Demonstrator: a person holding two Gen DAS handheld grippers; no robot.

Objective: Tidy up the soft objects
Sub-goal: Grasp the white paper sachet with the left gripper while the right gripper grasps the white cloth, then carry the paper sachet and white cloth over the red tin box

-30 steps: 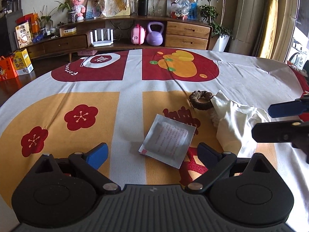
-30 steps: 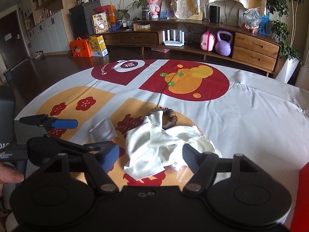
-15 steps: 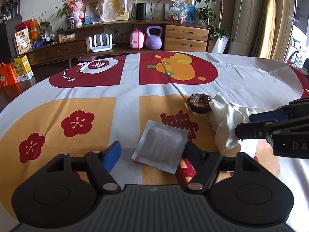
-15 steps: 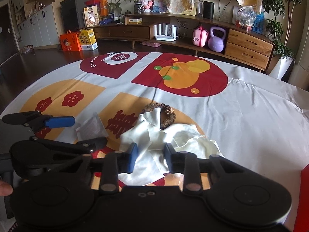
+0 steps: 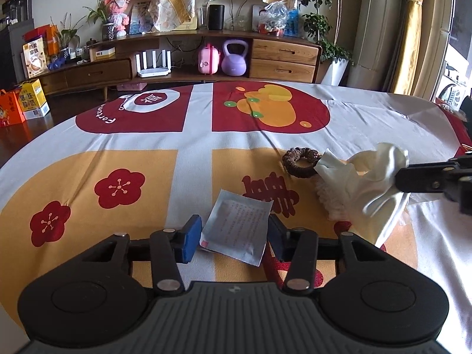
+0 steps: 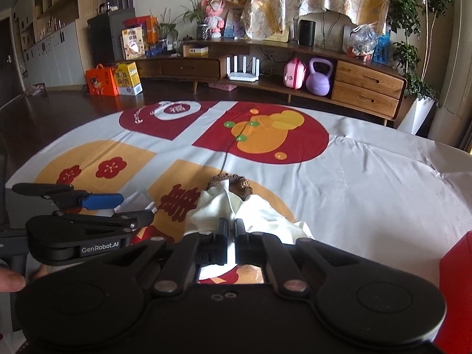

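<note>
A white cloth [image 5: 354,183] is bunched at the right of the patterned tablecloth [image 5: 147,153]. My right gripper [image 6: 231,227] is shut on it, and in the left wrist view that gripper [image 5: 402,177] pinches a raised fold. A brown scrunchie [image 5: 301,162] lies just behind the cloth and touches it. Something white and fluffy [image 5: 327,203] peeks out under the cloth. My left gripper [image 5: 233,236] is closing on a flat white packet [image 5: 239,227]. Its pads press the packet's two side edges.
A red object [image 6: 457,259] sits at the right edge near the right gripper. A person's thumb [image 6: 11,281] shows at the far left. Beyond the table stands a low wooden sideboard [image 5: 280,56] with a purple kettlebell.
Both grippers have closed. The right one shut on the white cloth and raised a fold of it. The left one's pads came in to the packet's edges.
</note>
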